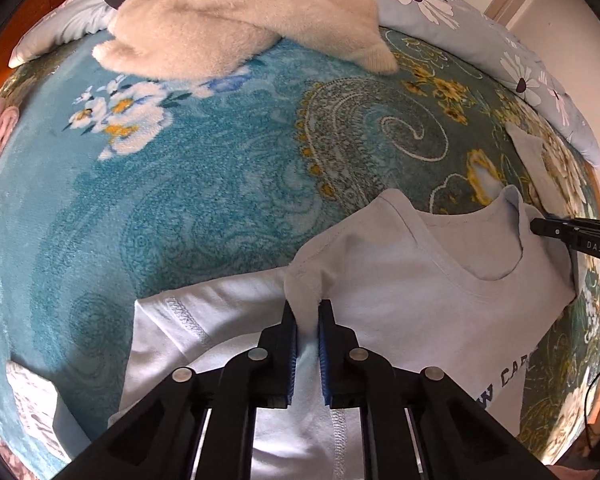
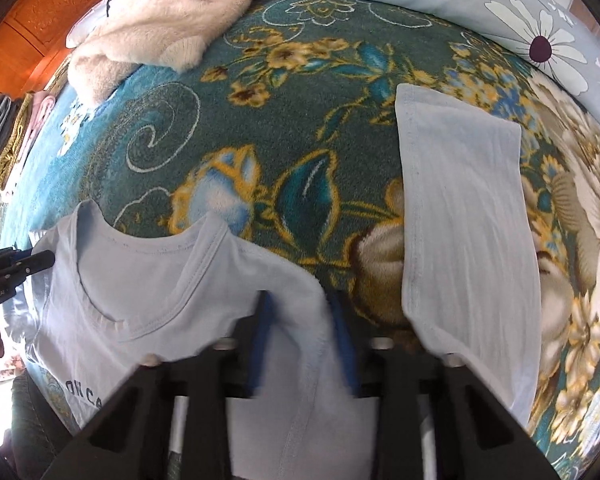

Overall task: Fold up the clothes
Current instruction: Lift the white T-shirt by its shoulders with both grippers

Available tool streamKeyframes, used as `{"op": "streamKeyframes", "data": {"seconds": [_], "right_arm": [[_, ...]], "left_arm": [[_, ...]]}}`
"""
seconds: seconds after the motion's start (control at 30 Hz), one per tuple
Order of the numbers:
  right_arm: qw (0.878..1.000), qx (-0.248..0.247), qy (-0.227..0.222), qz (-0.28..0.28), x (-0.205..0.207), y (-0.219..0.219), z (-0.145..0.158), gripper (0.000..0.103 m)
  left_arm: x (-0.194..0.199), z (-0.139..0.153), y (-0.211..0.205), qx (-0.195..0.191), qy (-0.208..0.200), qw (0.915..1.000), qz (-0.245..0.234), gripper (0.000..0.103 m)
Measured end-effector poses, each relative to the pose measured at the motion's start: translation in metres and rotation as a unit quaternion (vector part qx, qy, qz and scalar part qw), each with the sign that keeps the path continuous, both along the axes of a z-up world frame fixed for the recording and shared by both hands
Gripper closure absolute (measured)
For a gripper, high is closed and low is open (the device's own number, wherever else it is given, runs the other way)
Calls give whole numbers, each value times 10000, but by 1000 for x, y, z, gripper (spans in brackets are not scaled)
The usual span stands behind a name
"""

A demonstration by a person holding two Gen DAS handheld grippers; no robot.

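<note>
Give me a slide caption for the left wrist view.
Left gripper pinches the shoulder of a pale T-shirt on a teal floral blanket; the right gripper holds the other shoulder.

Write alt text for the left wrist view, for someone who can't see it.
The left gripper pinches a shoulder of a white T-shirt over a teal floral blanket. The right gripper holds the other shoulder at the right edge. A cream fleece garment lies beyond.

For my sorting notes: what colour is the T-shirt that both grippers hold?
Very pale blue T-shirt with dark lettering; the right wrist view shows it best.
</note>
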State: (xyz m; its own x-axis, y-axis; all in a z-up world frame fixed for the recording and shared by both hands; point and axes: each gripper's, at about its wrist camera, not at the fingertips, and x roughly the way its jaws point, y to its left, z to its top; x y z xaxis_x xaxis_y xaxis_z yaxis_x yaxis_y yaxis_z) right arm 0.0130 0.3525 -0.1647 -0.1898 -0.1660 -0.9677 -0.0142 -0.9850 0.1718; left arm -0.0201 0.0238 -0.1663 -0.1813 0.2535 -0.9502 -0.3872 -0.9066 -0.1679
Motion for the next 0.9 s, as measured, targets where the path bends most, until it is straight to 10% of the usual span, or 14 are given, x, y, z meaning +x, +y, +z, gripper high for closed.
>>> {"op": "streamKeyframes", "data": {"seconds": [0.23,0.5,0.9], "right_arm": [[9990,21,412,-182,14,-4,26,98],[9799,-338,1949,-257,0,-12,135,98],[8971,-1022,4299,52,8,-51,335,98]], "left_arm": [[18,62,-1,44,920,9957,-54,96],[18,173,-19,-33,2228,9741,388,96],[92,396,-70,-53,4568,8838,1012,96]]}}
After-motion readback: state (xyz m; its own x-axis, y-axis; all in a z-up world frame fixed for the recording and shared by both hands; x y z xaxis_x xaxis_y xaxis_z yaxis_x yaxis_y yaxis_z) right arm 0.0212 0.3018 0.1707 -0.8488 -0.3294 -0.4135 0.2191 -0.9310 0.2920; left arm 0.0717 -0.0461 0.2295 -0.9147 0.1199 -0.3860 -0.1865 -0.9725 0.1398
